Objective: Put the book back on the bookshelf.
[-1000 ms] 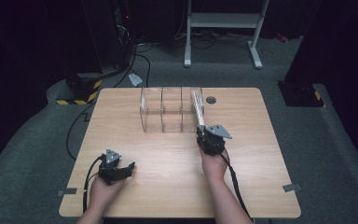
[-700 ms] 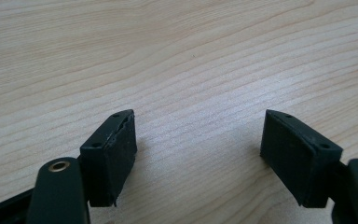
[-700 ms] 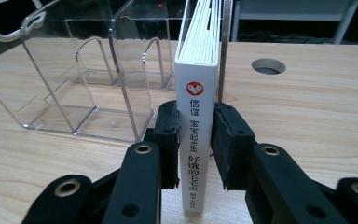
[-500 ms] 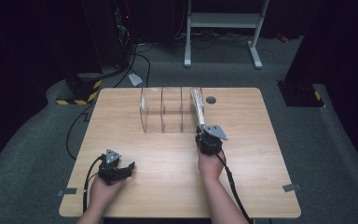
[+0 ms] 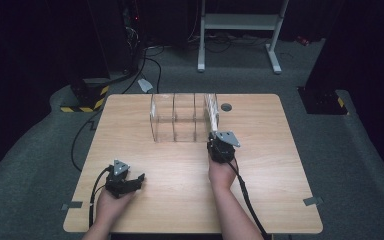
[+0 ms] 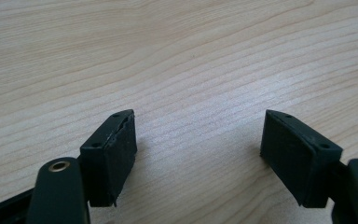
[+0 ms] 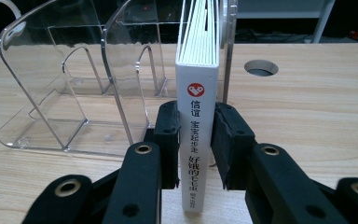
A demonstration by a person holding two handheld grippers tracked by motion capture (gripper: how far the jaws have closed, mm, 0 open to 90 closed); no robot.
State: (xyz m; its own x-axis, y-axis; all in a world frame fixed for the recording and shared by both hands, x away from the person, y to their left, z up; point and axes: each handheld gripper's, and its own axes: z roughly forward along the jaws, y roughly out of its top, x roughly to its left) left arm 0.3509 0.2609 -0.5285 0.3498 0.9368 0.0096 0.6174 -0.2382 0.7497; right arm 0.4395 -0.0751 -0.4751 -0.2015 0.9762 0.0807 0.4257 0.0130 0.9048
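A white book with a red logo and dark characters on its spine stands upright in the rightmost slot of a clear plastic file rack. My right gripper is shut on the book's spine, one pad on each side. From above, the book sits at the right end of the rack, with the right gripper just in front of it. Near the table's front left, my left gripper rests low on the wood. Its jaws stand wide apart around bare table, so the left gripper is open.
The light wooden table has a round cable hole behind the rack on the right. The rack's other two slots hold nothing. A white metal stand and cables lie on the dark floor beyond the table.
The right gripper has eased slightly forward toward the rack with the book. The left gripper has stayed put.
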